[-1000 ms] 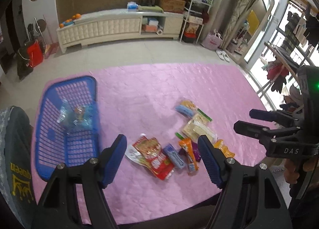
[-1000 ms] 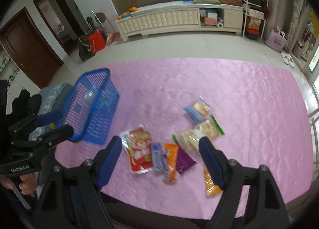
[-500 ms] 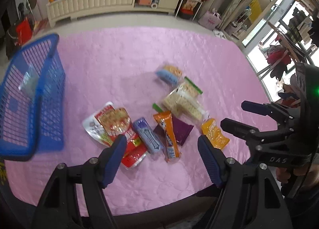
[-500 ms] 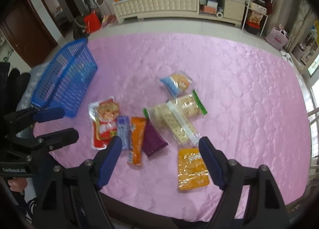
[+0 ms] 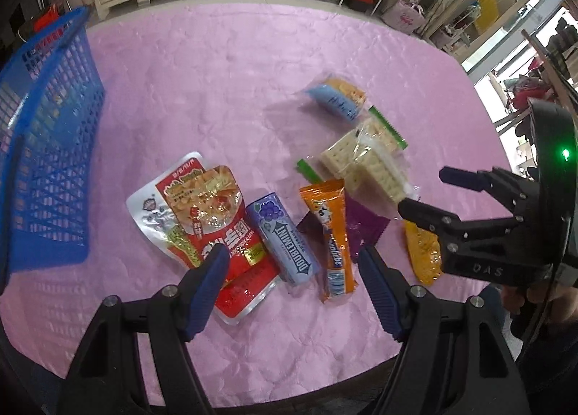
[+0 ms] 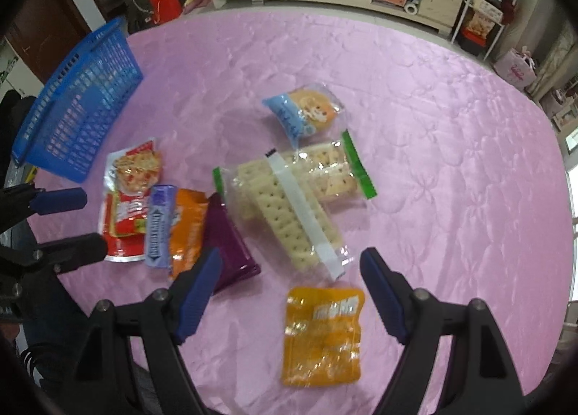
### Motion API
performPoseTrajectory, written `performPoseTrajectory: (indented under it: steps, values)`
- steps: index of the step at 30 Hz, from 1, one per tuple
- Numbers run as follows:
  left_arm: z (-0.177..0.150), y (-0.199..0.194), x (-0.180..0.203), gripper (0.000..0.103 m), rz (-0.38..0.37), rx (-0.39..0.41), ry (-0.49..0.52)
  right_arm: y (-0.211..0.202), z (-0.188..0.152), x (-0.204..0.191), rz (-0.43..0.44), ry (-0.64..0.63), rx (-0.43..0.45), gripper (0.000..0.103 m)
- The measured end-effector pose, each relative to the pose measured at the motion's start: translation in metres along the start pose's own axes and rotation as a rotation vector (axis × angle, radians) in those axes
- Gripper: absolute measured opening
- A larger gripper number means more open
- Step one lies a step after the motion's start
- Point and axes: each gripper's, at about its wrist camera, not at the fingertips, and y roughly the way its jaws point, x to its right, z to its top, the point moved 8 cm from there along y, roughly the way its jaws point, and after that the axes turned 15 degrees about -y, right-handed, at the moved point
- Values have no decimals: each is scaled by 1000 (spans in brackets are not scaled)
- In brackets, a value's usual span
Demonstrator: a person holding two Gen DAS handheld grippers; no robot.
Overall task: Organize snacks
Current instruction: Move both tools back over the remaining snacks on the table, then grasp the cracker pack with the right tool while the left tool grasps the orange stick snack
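Since the earlier frames both grippers have dropped closer to the pink cloth (image 5: 224,64) and the snacks fill more of each view. The basket (image 5: 47,147) has slid to the far left edge of the left wrist view; a second ago it sat more central, with a clear packet visible inside. Its contents cannot be made out now.

Left gripper (image 5: 294,263): fingers wide apart, holding nothing. It hovers over the near end of the snack row, the left fingertip above the lower corner of the red pouch (image 5: 202,219), the right fingertip near the purple packet (image 5: 361,230). Between them lie the gum pack (image 5: 285,241) and the orange stick (image 5: 330,238). Whether any finger touches a packet cannot be told.

Right gripper (image 6: 290,270): fingers also wide apart and empty. The yellow pouch (image 6: 323,335) lies between and just below the tips. The left tip overlaps the purple packet's near edge in the right wrist view.

Snacks lie loose on the cloth, right of the basket and outside it. Two cracker packs (image 6: 289,205) are crossed over each other. The blue cake packet (image 6: 307,113) sits just beyond them.
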Motion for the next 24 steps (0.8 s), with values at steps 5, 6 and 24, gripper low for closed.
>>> performPoseTrajectory:
  steps: [5,6,24]
  values:
    - [3,10,0,72,14,-14,5,25,8,5,-20,-65,-31,83]
    - [4,11,0,72,16,-19,6,32,8,6,-22,-82,-42,83]
    - [10,-8,9,72,1,24,29,-30,26,15,-21,26,79,53]
